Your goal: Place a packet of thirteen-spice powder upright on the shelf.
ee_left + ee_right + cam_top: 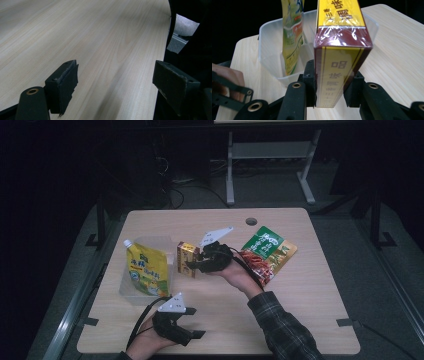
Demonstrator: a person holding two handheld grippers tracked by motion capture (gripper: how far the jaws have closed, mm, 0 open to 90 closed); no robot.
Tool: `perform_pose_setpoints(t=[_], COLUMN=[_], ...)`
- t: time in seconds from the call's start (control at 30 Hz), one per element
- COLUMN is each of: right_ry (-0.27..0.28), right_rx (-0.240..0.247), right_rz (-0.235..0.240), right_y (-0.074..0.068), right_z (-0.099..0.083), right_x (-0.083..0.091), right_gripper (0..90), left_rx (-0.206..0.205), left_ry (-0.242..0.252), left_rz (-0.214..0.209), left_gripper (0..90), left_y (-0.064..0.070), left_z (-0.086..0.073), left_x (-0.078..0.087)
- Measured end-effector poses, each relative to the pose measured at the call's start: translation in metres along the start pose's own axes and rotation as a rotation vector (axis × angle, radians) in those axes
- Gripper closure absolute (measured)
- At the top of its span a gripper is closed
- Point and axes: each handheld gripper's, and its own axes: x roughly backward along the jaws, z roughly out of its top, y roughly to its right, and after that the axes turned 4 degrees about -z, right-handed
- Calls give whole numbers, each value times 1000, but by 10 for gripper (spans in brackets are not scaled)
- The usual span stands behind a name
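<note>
Above the table middle, a box goes toward the tub

At left the left gripper (196,322) rests wide open, holding nothing; beside the clear tub (125,292) with its yellow pouch (144,270), the right gripper (329,87) clamps the small box (340,53) by its flat sides: it looks stiff and light, but the wrap seems slippery.

One box (188,259), one bin (131,291), seemingly two pouches (144,269) (266,253).
</note>
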Motion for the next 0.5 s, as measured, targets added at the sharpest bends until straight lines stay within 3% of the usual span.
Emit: perform_pose_setpoints(t=[0.1,0.33,0.37,0.4,0.5], right_ry=[-17,-44,-44,-52,-60], right_rx=[61,125,125,159,165], right_rz=[24,84,84,72,82], right_y=[3,7,7,8,8], right_z=[8,19,19,23,26], right_x=[-10,-25,-25,-30,-36], right_gripper=[672,672,672,672,672], left_rx=[2,10,10,9,7], left_ry=[4,2,2,3,1], left_rz=[-4,-25,-25,-29,-35], left_gripper=[196,196,196,196,196], left_y=[0,0,0,0,1], left_z=[0,0,0,0,0], left_x=[0,-3,-3,-3,-4])
